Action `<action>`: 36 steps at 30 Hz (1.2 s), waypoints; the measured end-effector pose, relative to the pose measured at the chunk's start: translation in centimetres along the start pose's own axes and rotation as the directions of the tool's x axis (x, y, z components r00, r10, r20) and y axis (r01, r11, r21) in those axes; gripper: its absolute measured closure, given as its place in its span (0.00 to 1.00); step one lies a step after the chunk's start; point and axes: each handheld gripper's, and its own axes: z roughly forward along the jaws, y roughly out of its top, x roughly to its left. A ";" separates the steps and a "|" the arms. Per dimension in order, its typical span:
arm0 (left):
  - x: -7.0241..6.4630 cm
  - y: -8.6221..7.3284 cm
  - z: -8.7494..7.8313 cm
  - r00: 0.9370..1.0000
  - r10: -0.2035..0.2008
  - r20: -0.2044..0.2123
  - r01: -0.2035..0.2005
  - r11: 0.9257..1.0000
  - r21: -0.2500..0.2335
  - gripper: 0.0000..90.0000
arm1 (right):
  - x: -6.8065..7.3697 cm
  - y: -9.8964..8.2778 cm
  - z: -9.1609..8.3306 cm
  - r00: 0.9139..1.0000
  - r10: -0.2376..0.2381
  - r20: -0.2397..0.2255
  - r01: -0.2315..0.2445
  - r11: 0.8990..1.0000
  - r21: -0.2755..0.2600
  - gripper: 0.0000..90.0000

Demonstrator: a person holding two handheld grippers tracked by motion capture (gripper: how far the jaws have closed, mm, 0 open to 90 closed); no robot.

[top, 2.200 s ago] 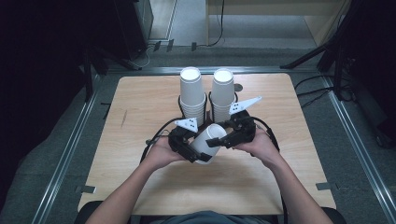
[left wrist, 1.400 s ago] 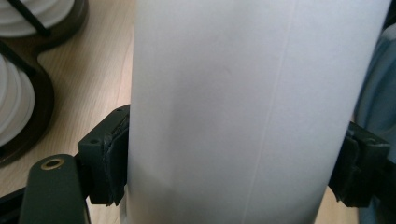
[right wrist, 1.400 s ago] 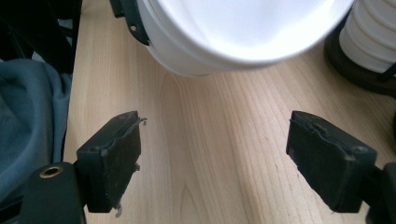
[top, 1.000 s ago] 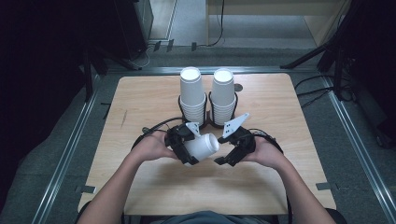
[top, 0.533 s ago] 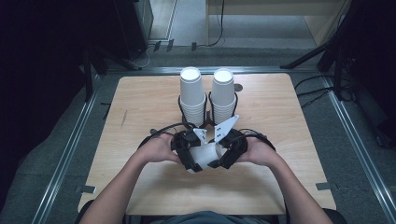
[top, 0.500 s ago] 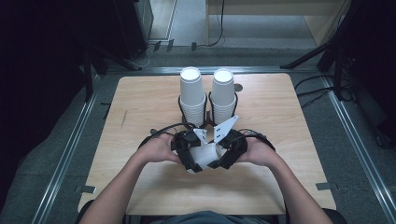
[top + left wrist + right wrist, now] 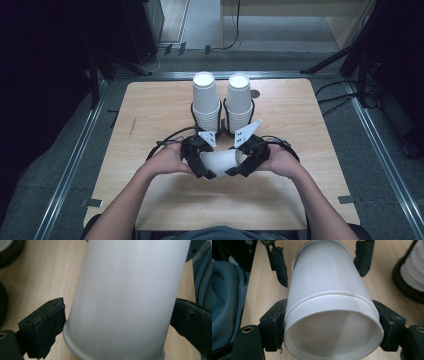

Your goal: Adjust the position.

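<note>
A pale wooden counter (image 7: 150, 110) takes up the middle of the high view, with dark floor and metal rails around it. At its upper centre stand two stacks of white paper cups, the left stack (image 7: 205, 100) and the right stack (image 7: 238, 100), each seated upside down in a black ring holder and just beside one another.

Below the stacks, at the centre of the frame, a person's forearms come in from the bottom edge and meet. Between them lies a single white paper cup (image 7: 220, 161), held on its side just above the counter. The left tongs (image 7: 202, 162) pinch one end of it; in the left gripper view their black padded jaws press against the cup wall on either side, near a rolled edge. The right tongs (image 7: 242, 161) pinch the other end; in the right gripper view their jaws clamp the cup (image 7: 329, 310) at its wide open mouth, and a seam ring suggests two nested cups.

The step in hand looks like separating or handing over a cup. The next move probably calls for one pair of tongs to hold firm while the other pulls straight along the cup's axis, gently enough not to crush the paper.
</note>
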 end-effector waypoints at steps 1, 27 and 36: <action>0.1 -0.1 -0.2 1.000 0.000 0.005 0.000 1.000 -0.017 0.01 | -0.1 -0.1 -0.2 1.000 0.013 -0.002 -0.013 1.000 -0.005 0.27; 0.5 -2.2 -2.3 0.999 -0.048 -0.011 0.042 0.956 -0.290 0.00 | -0.6 -1.2 -3.6 0.995 0.104 0.007 -0.101 0.981 -0.166 0.27; 0.3 -1.7 -1.5 0.999 -0.039 0.007 0.039 0.948 -0.317 0.00 | -0.5 -0.8 -4.1 0.994 0.101 -0.031 -0.105 0.966 -0.236 0.27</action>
